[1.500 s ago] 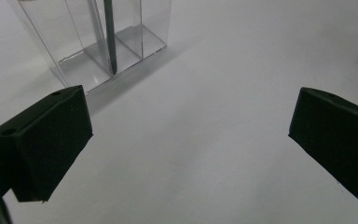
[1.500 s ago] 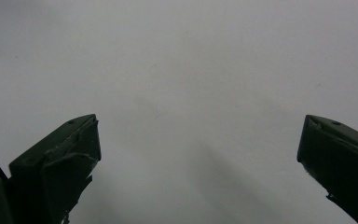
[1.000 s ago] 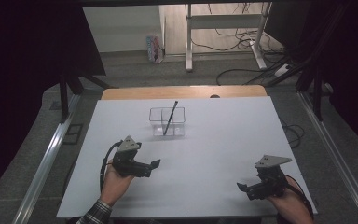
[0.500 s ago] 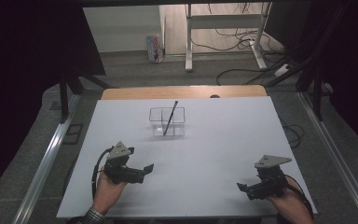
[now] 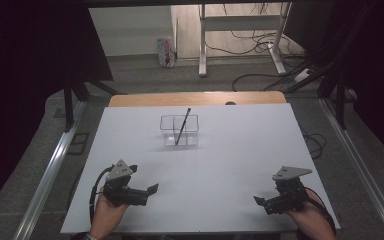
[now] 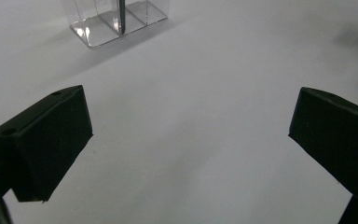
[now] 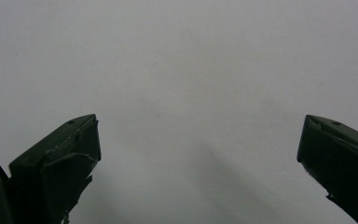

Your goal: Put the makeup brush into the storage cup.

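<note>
Toward the far middle of the white worktop [image 5: 230,165] stands a clear divided holder [image 5: 179,130] with a dark pen [image 5: 182,127] leaning in one compartment. My left hand-held gripper [image 5: 150,192] sits near the front left edge, jaws spread and empty; my right hand-held gripper [image 5: 261,202] rests near the front right corner, jaws likewise spread with nothing between them. Both are well apart from the holder. My worry: the holder looks light, so a reach that clips its rim or the tilted pen could tip the holder over or slide it away.
</note>
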